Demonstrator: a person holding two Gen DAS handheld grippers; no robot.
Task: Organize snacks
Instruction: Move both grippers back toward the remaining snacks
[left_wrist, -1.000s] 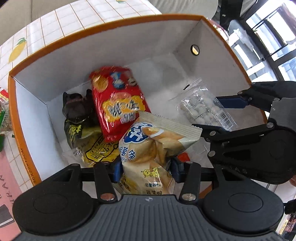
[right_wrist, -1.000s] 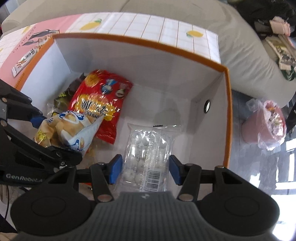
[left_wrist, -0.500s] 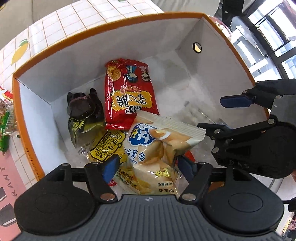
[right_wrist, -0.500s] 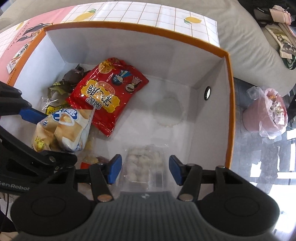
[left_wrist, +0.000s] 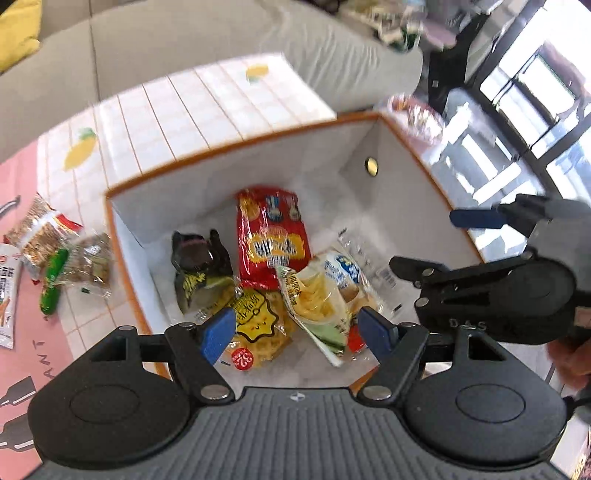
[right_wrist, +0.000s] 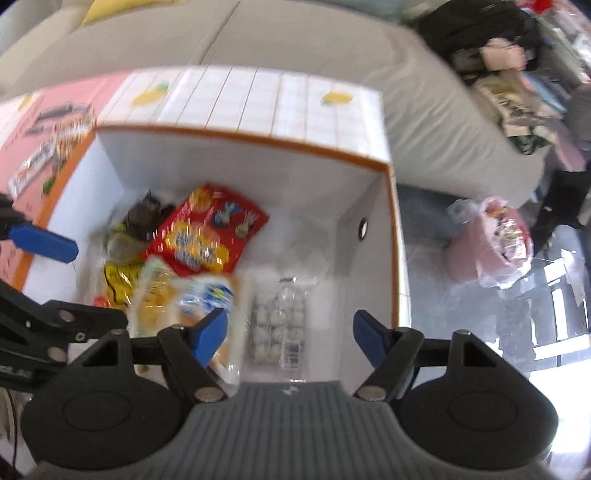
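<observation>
On the tiled tabletop, lift both wide, empty, opening tools, left tool and right tool, straight out of the snack box, then fetch the loose packets.

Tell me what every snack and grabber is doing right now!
Left gripper: jaws opening, nothing between.
Right gripper: jaws opening, empty.
Box: open on top.
Red bag: lying flat in the box.
Potato-stick bag: let go, lying in the box.
Clear ball packet: flat on the box floor.

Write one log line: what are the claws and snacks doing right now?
left claw: opening, empty | right claw: opening, empty | chips bag, clear pack: lying in box | more snacks: on table
</observation>
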